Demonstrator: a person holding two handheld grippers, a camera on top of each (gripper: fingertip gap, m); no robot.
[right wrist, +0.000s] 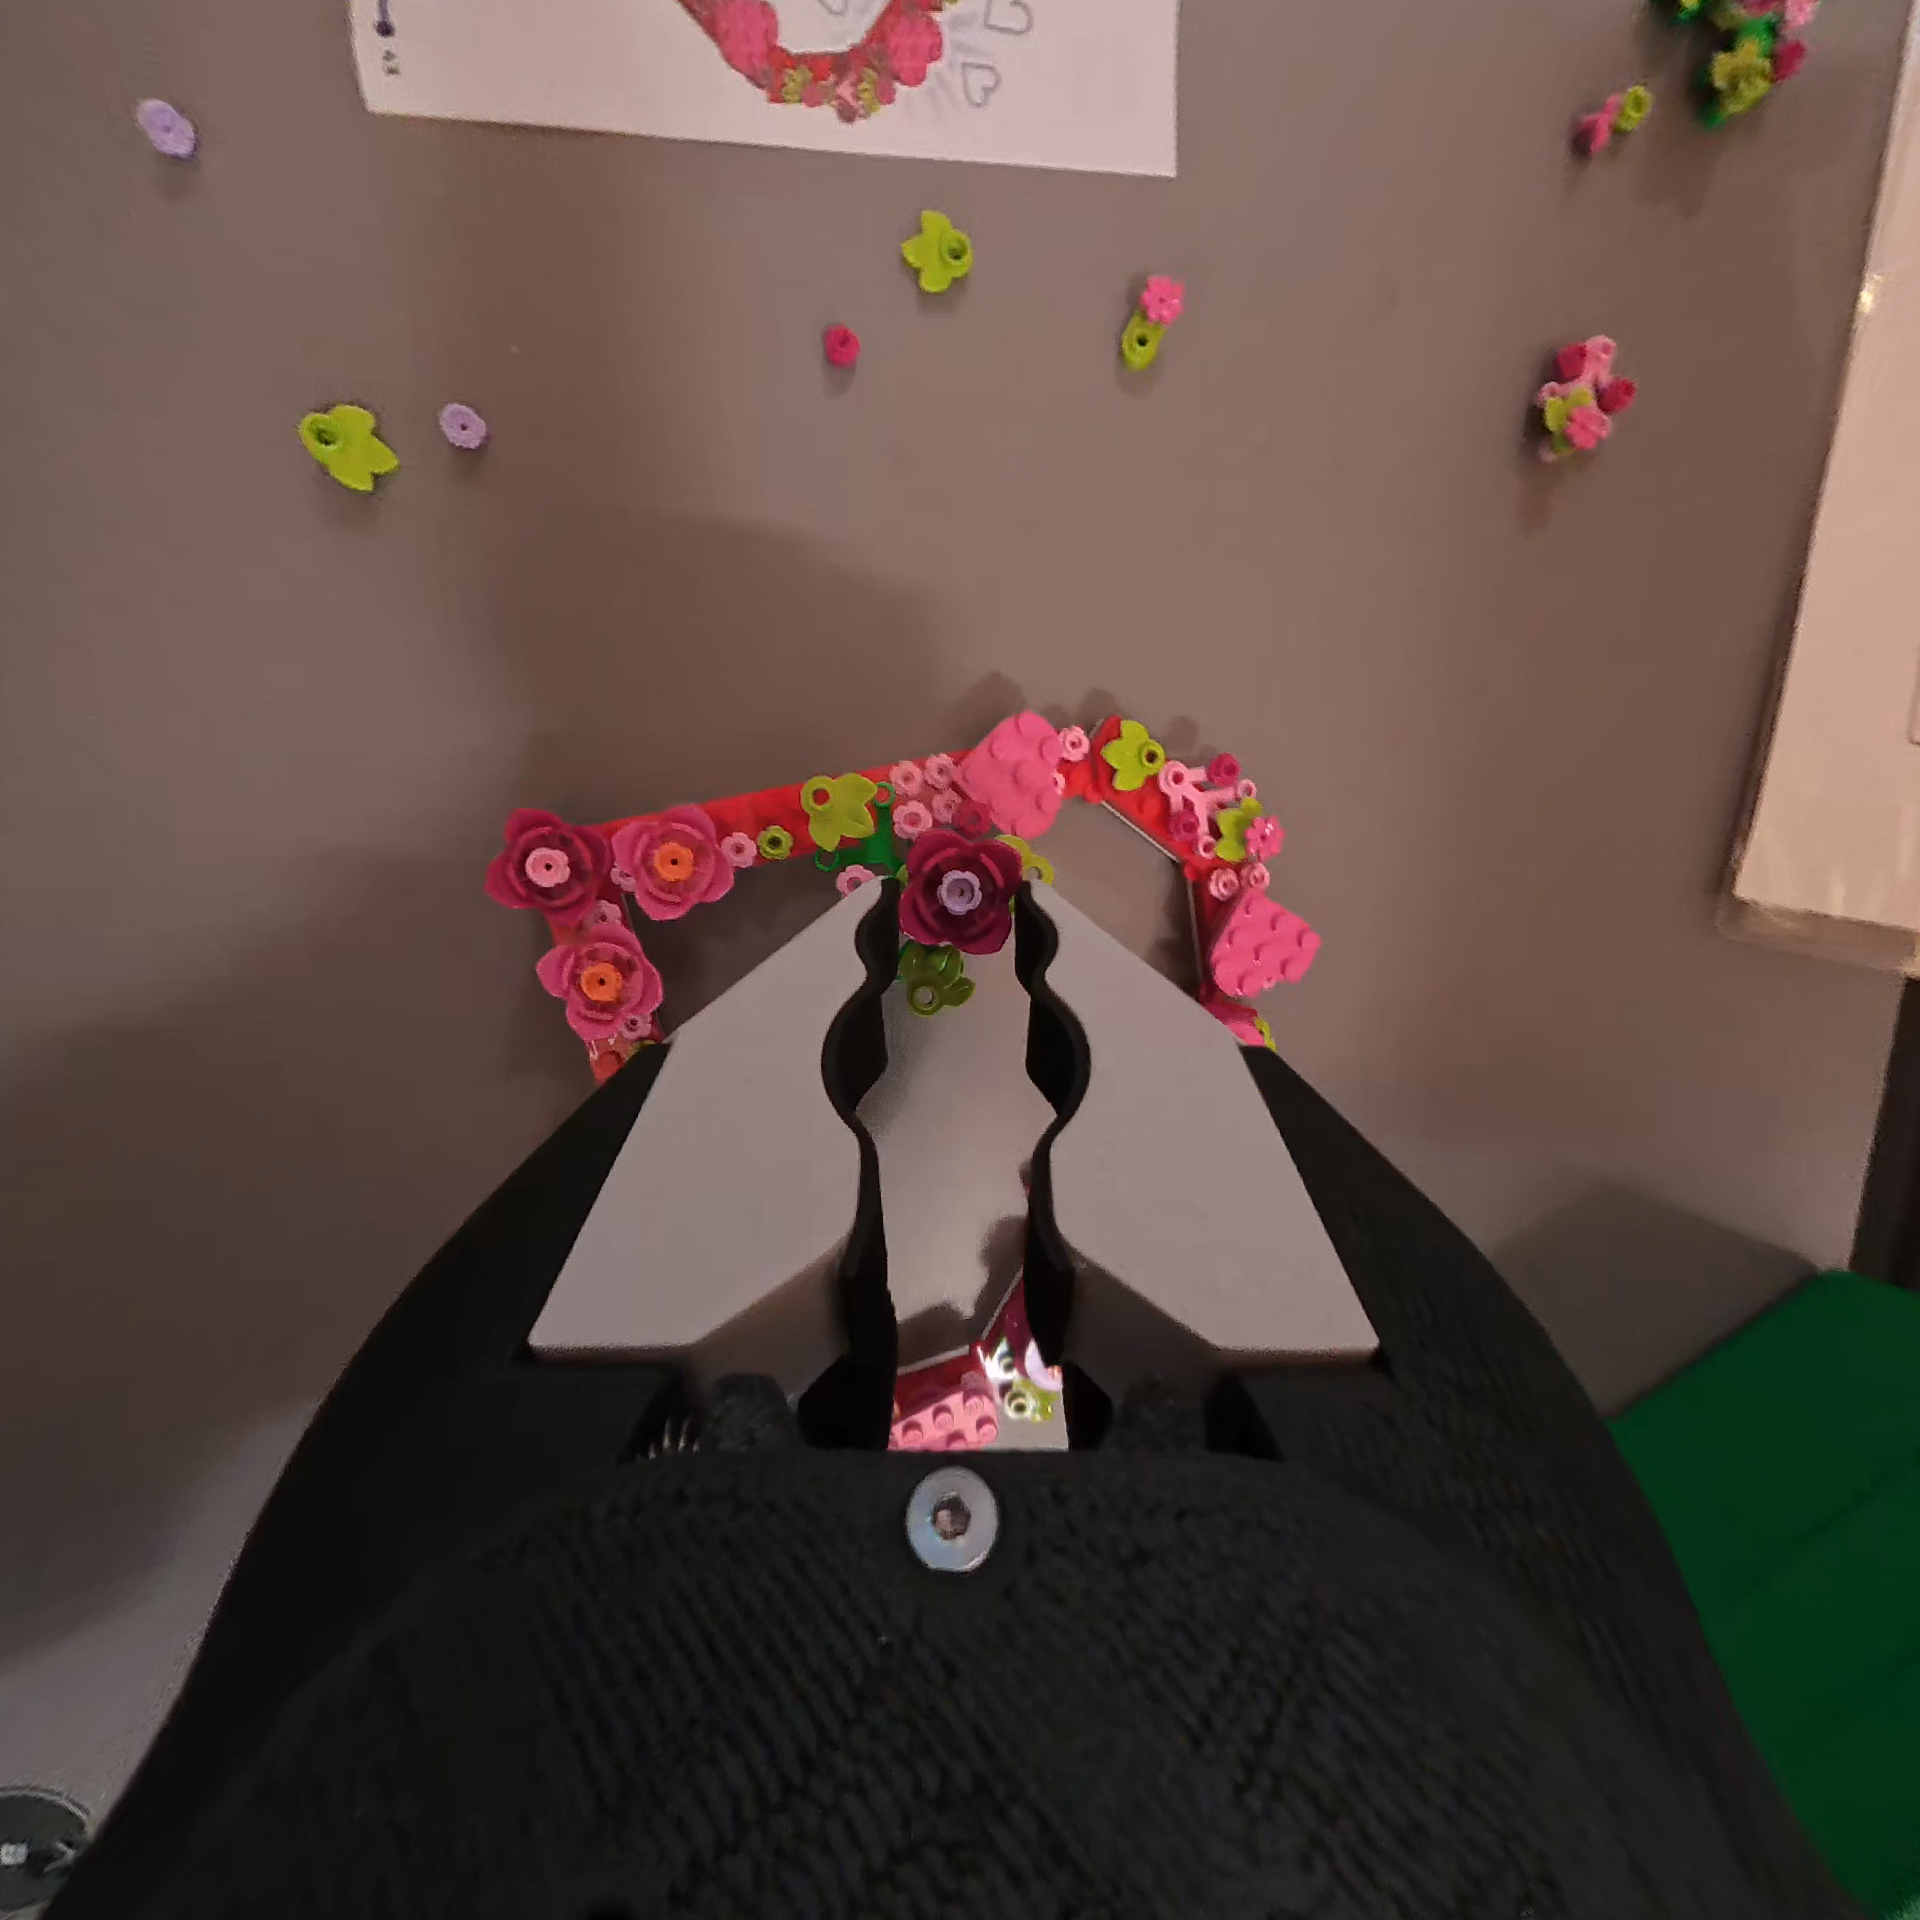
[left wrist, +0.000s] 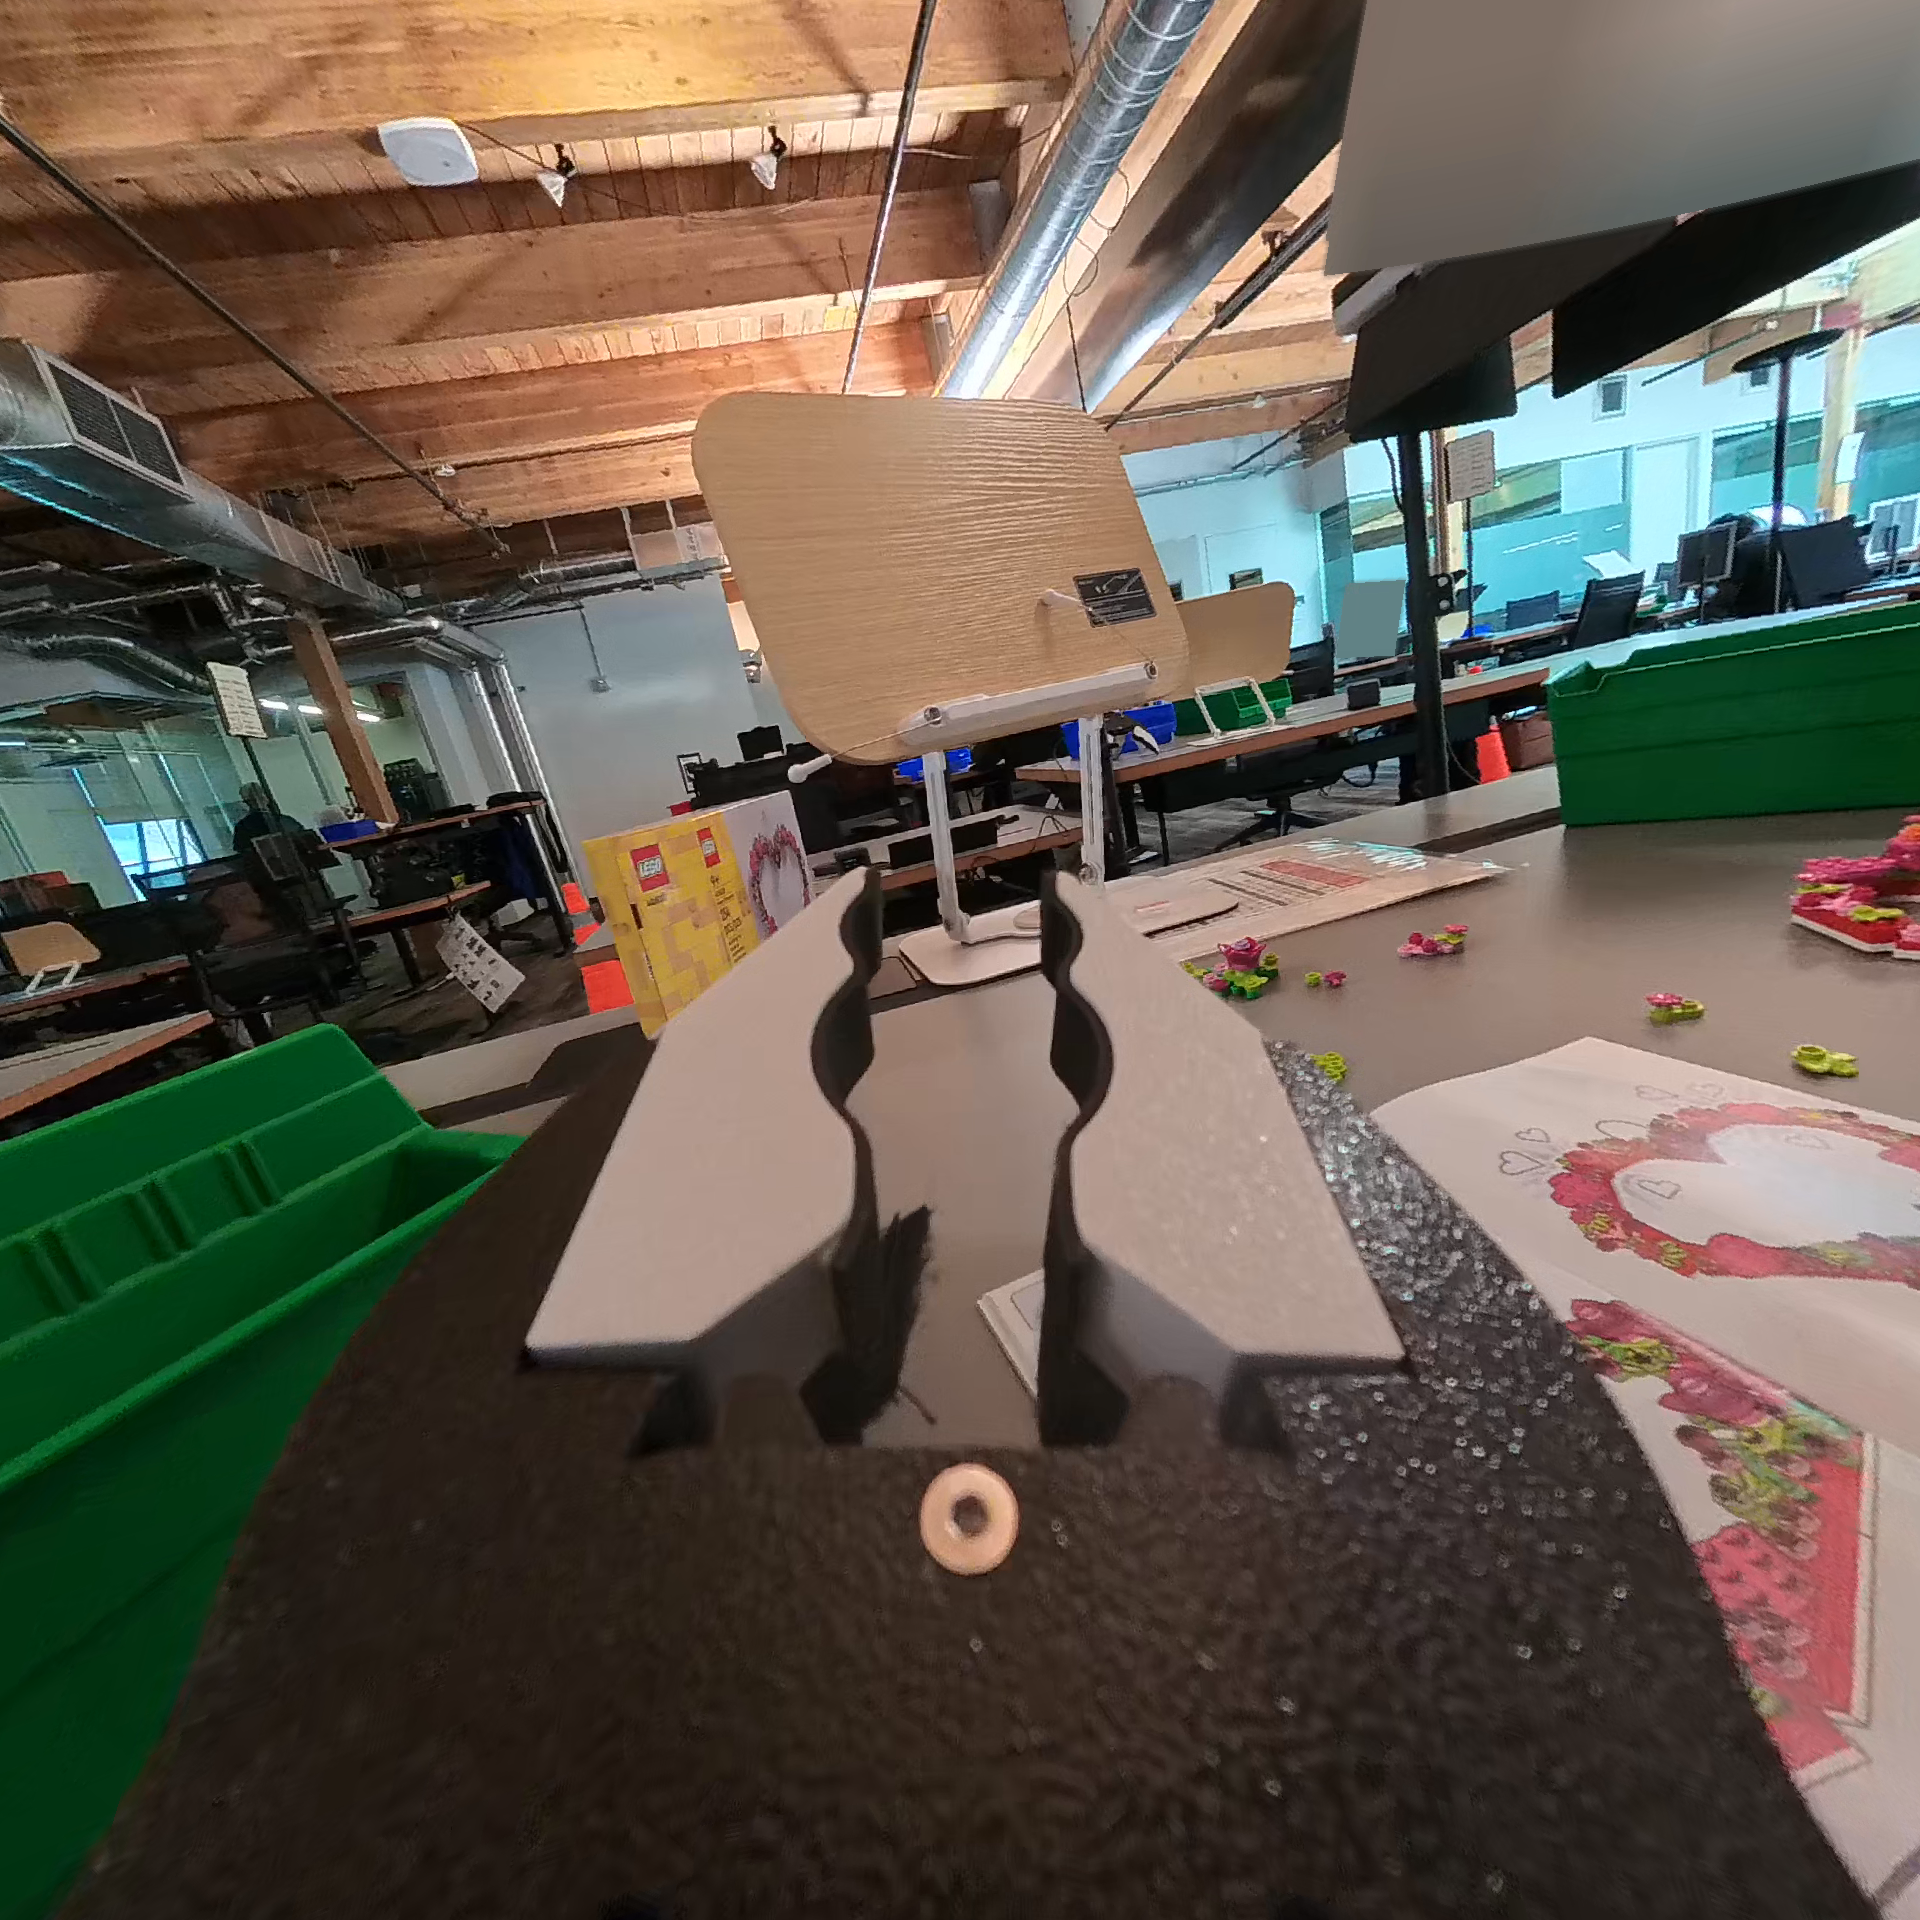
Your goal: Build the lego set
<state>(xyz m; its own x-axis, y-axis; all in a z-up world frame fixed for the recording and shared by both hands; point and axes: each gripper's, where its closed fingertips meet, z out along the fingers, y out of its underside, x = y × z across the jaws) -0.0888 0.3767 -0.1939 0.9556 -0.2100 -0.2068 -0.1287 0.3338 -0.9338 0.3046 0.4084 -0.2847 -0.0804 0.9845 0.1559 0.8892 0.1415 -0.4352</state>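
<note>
While our right claw (right wrist: 956,899) pinches a dark magenta rose (right wrist: 954,891) at its tips, just above the red flower-covered heart frame (right wrist: 935,821) on the grey tabletop (right wrist: 623,623), loose leaves and blossoms lie farther off. Our left claw (left wrist: 961,899) hangs open and empty, the instruction sheet (left wrist: 1714,1247) to its right.

Dark magenta rose (right wrist: 954,891) with lilac centre; red heart frame (right wrist: 727,821) carrying pink, lime pieces; grey table (right wrist: 623,623); green bin (left wrist: 156,1299).
</note>
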